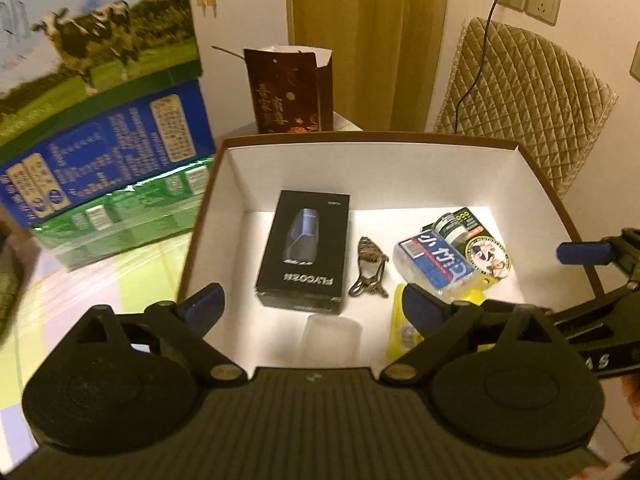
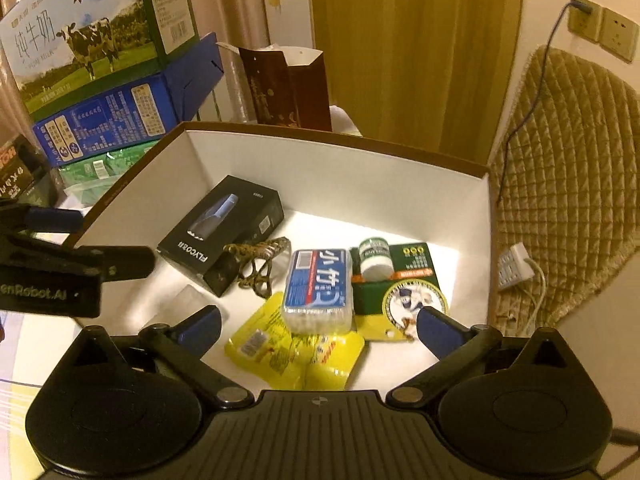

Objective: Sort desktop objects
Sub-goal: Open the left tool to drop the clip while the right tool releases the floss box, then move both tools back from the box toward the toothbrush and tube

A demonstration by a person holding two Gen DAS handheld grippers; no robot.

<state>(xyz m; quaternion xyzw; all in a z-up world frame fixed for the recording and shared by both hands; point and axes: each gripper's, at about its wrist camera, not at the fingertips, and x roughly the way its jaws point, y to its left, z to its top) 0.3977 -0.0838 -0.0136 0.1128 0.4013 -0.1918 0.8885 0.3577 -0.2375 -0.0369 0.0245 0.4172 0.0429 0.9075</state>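
Grippers, left gripper [image 1: 312,304] and right gripper [image 2: 320,326], stood wide open and empty; we judged lifting clear of the box [image 2: 340,168] rim wisest.

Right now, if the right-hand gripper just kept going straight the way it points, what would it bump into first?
Probably the cotton swab box lying in the white carton, or the yellow packet just before it; depth is unclear. The right gripper is open and empty.

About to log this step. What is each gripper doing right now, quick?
Left gripper: open, holding nothing, above the white storage box.
Right gripper: open, holding nothing, above the same box.
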